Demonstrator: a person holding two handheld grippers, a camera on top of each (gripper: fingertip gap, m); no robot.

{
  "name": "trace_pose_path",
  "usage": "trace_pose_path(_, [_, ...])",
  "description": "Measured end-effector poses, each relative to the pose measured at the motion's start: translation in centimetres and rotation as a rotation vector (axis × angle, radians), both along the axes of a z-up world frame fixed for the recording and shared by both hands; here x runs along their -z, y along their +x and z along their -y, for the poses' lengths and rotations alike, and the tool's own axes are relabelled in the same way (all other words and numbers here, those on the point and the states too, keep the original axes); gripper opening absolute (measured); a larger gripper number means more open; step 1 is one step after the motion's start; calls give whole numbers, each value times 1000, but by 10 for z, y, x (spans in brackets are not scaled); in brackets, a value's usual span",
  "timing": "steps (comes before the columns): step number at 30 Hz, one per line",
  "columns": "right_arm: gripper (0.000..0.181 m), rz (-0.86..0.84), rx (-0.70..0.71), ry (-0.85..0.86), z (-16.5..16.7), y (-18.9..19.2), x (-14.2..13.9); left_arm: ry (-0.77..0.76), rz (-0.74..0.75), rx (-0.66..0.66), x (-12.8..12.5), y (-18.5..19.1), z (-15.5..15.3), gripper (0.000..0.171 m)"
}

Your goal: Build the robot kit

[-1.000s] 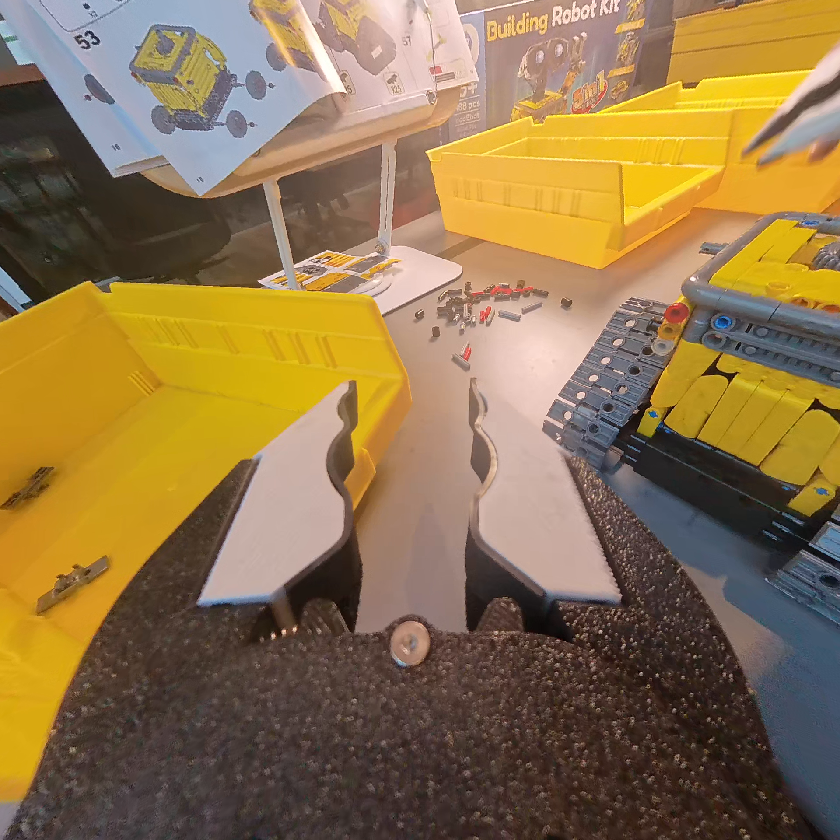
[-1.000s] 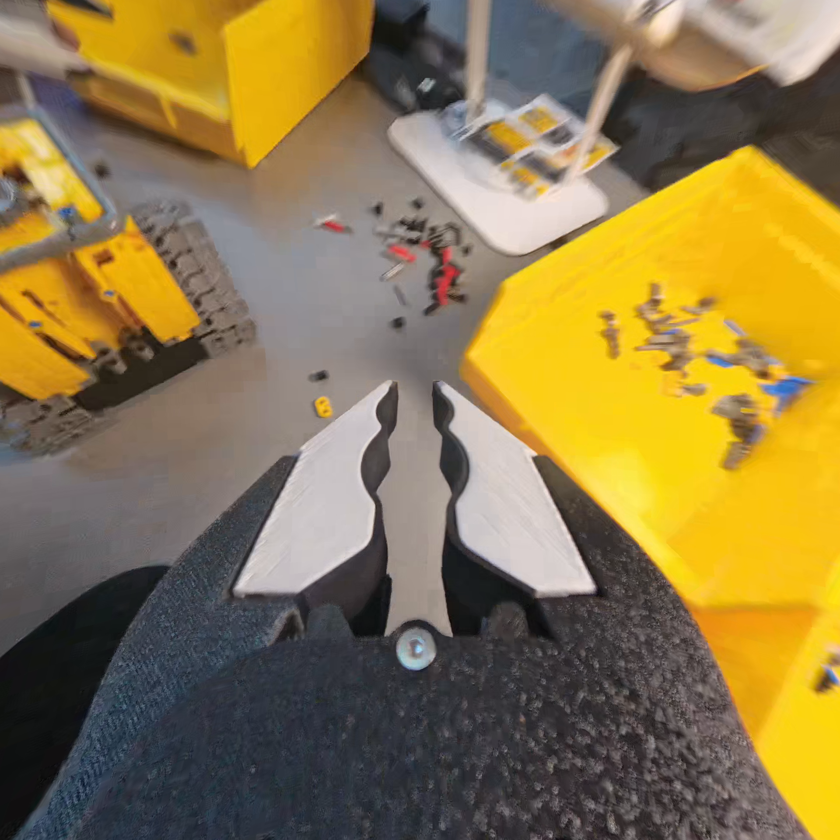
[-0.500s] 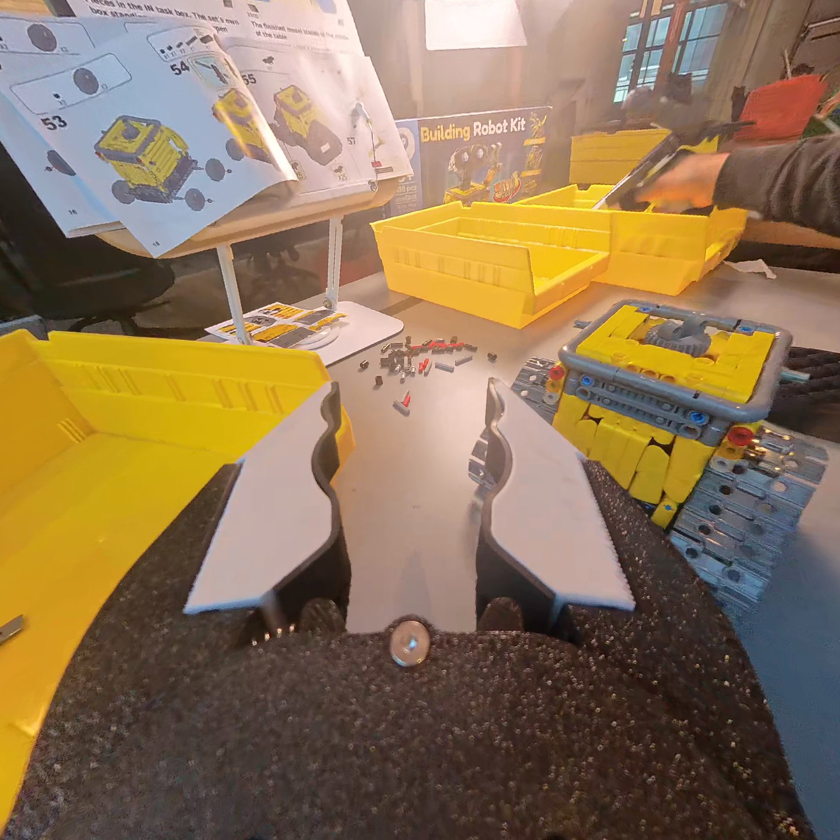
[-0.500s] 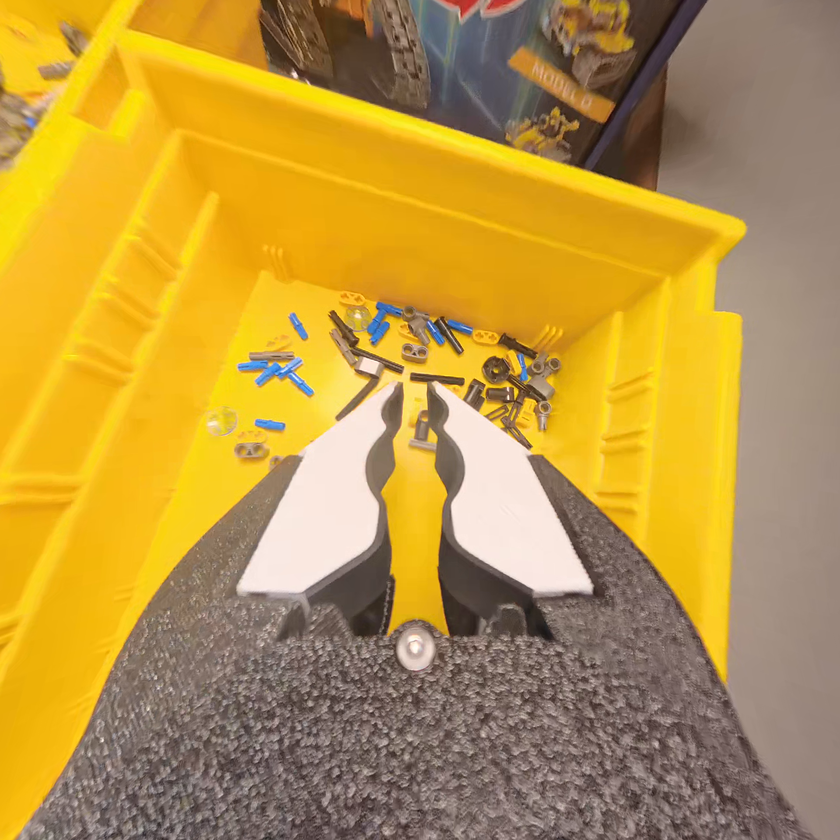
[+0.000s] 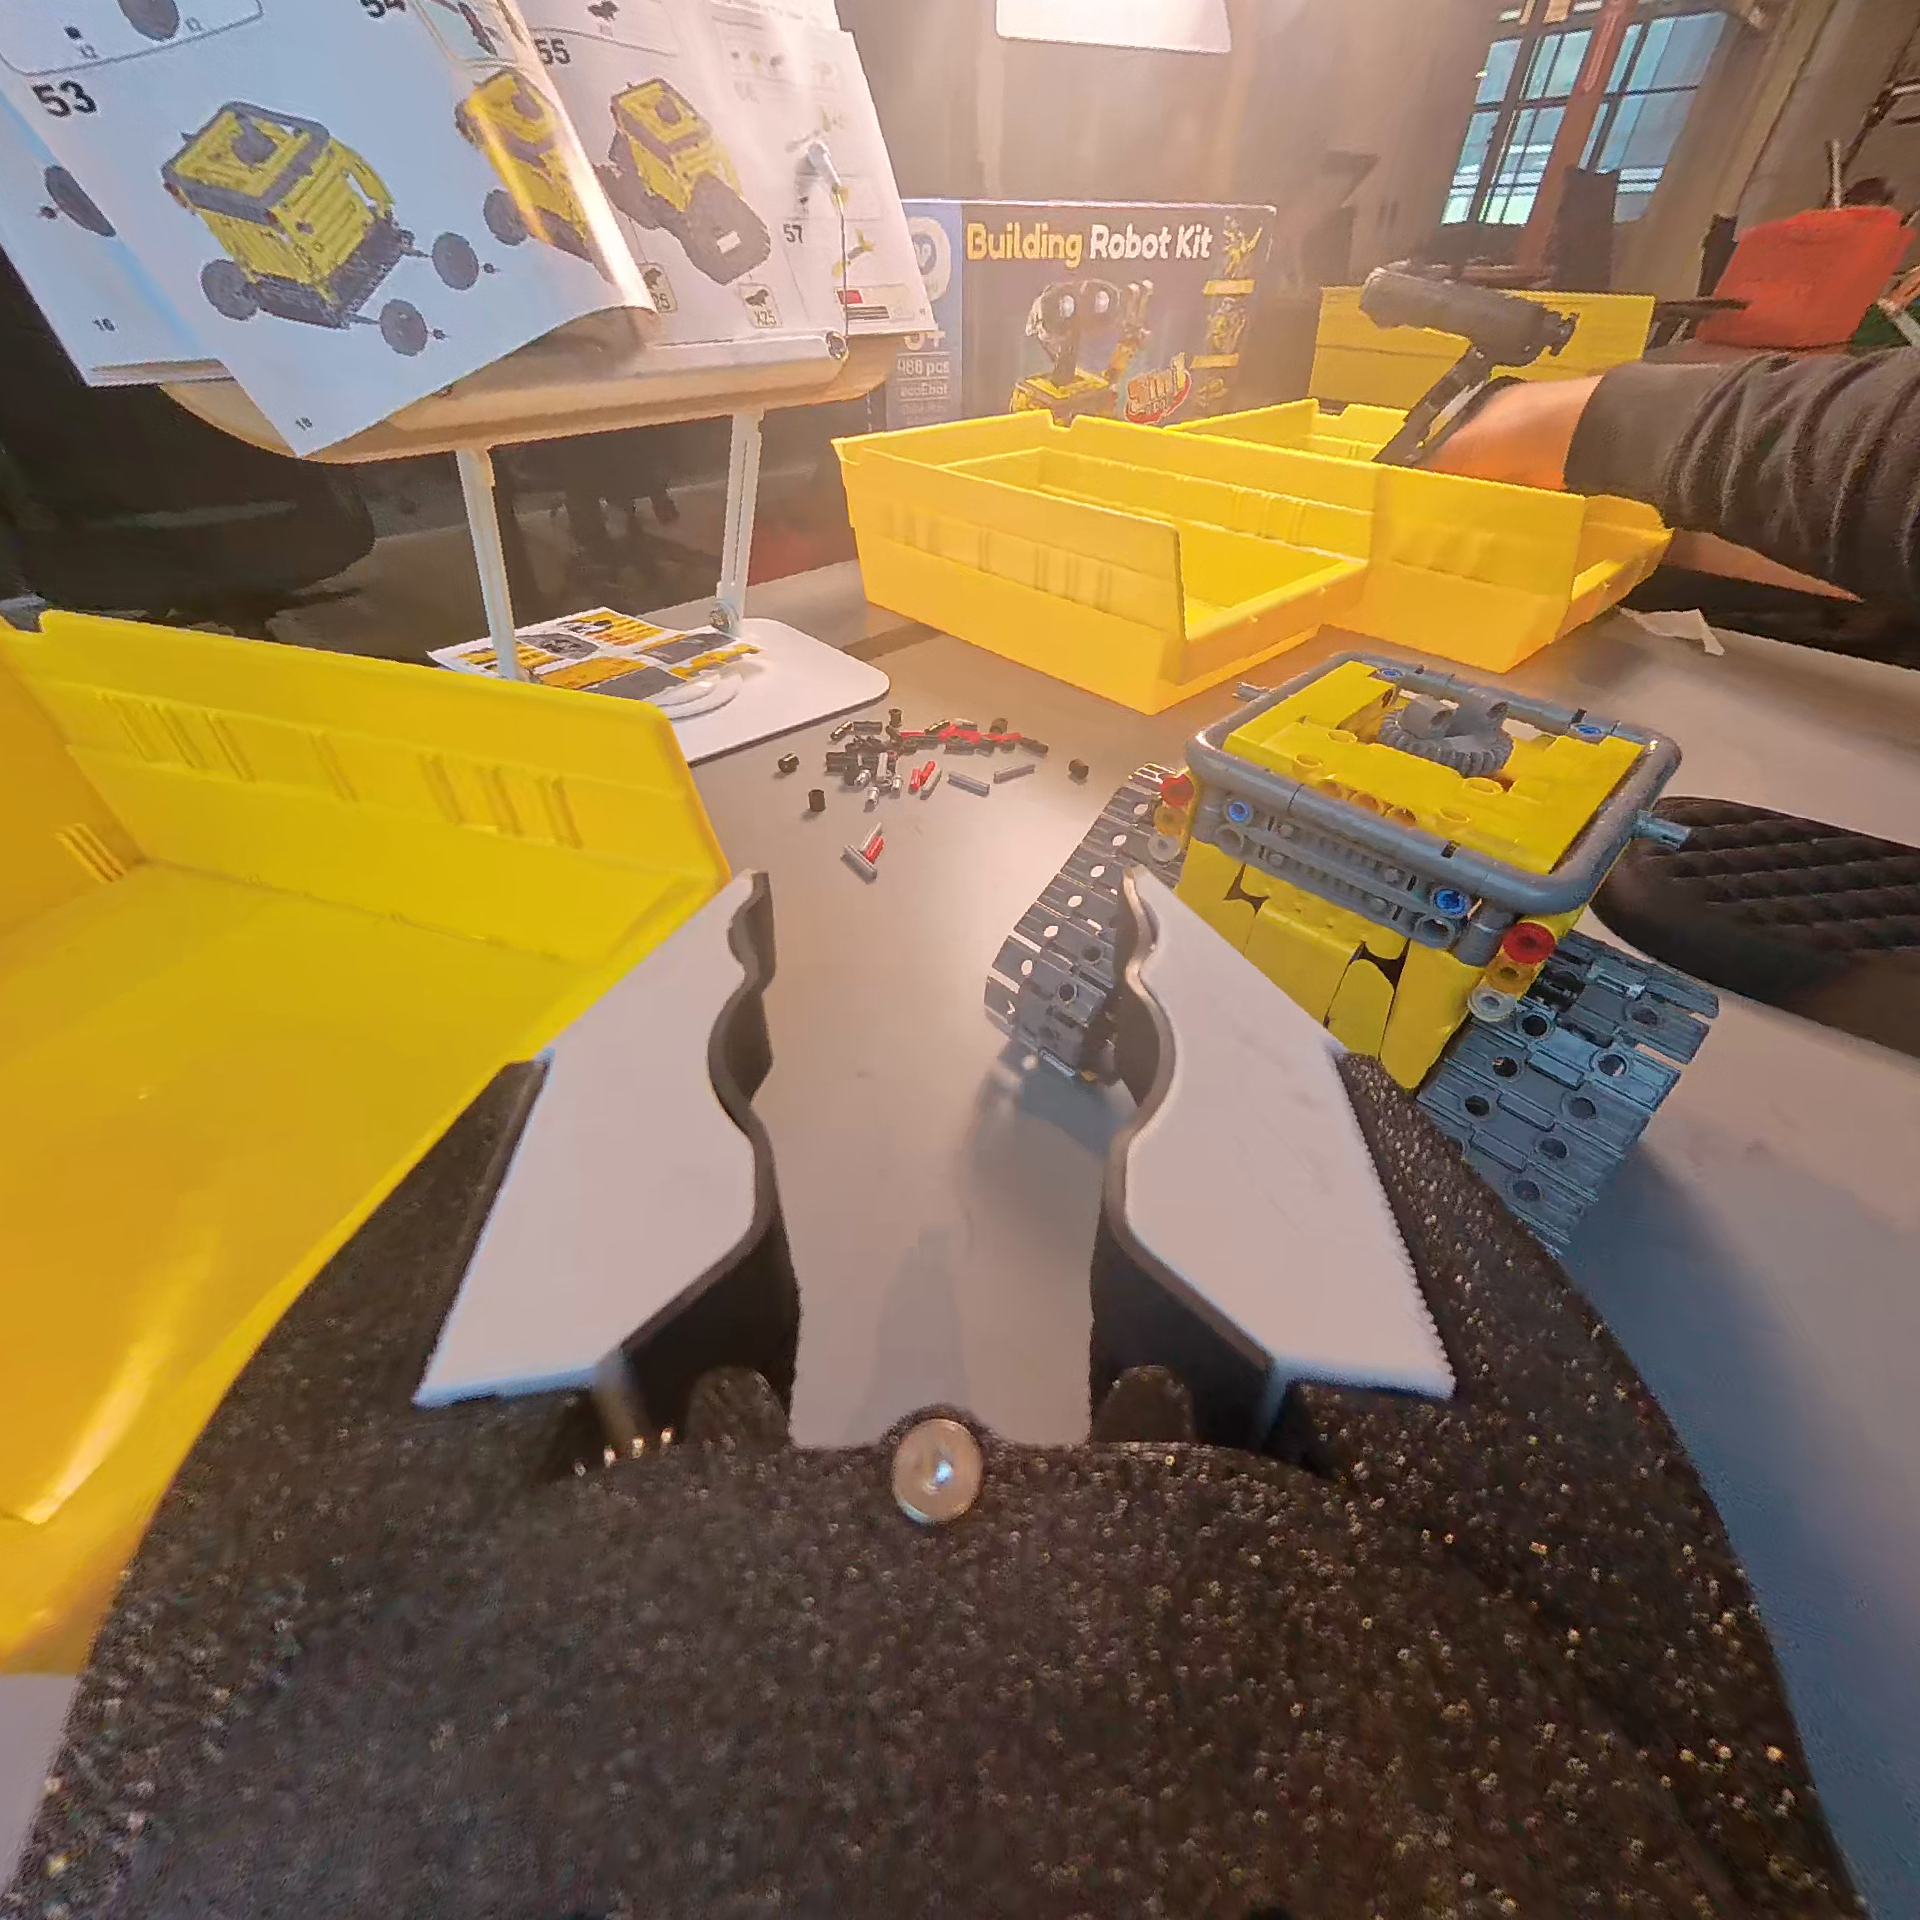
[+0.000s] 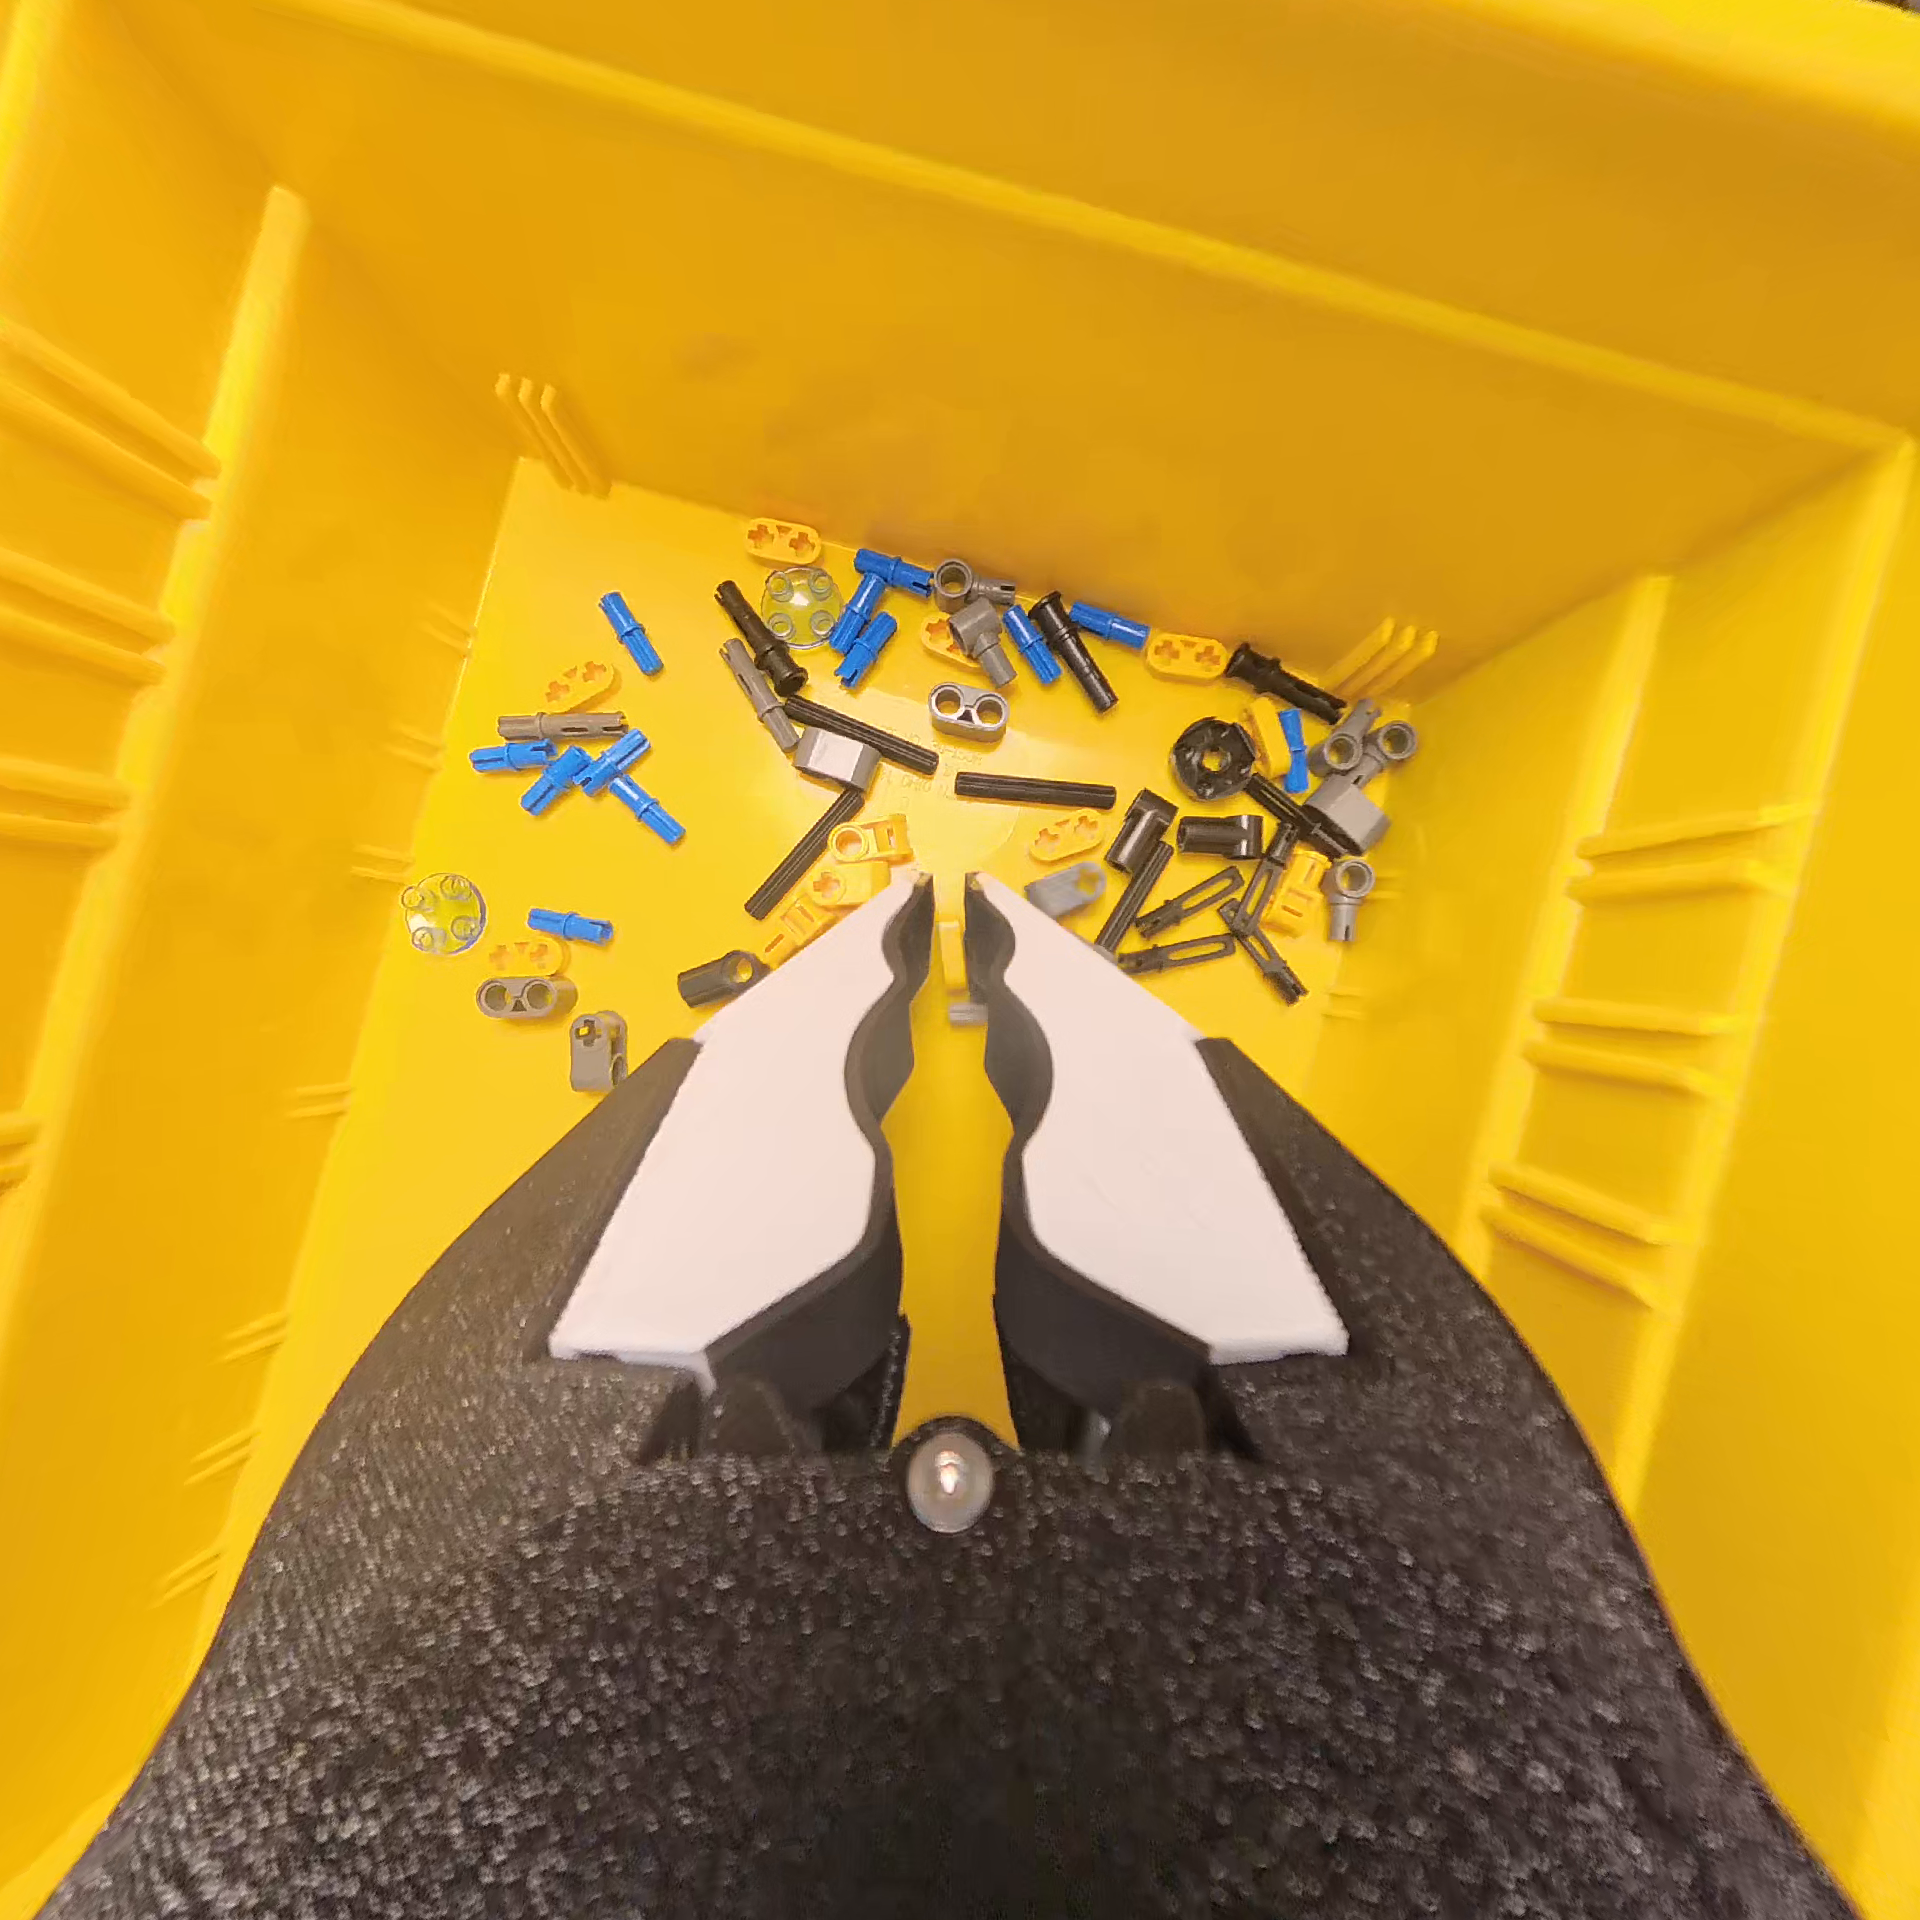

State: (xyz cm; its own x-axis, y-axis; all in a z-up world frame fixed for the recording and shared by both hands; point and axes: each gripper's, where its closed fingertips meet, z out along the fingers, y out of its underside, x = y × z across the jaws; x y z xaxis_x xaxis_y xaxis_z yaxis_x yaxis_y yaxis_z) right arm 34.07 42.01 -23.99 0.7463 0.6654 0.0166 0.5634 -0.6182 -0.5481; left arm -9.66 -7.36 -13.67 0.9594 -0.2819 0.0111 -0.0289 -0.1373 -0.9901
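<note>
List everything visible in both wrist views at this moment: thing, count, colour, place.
tracked model: one, yellow and grey, on table right of left gripper
near bin: one, yellow, left of left gripper
far bins: at least two, yellow, back of table
loose pins: many, black and red, on table
instruction booklet: one, white, on stand
kit box: one, blue, behind far bins
parts bin: one, yellow, holds small blue, black, grey, yellow parts
left gripper: open, above table
right gripper: nearly closed, inside parts bin
</note>
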Motion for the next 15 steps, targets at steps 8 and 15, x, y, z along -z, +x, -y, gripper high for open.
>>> trace_pose_path(8, [7, -38, 7, -3, 9, 1, -8, -1, 18, 9, 1, -1, 0, 64])
trace_pose_path(15, [10, -15, 73, -12, 4, 13, -5, 26, 15, 1, -3, -1, 3, 63])
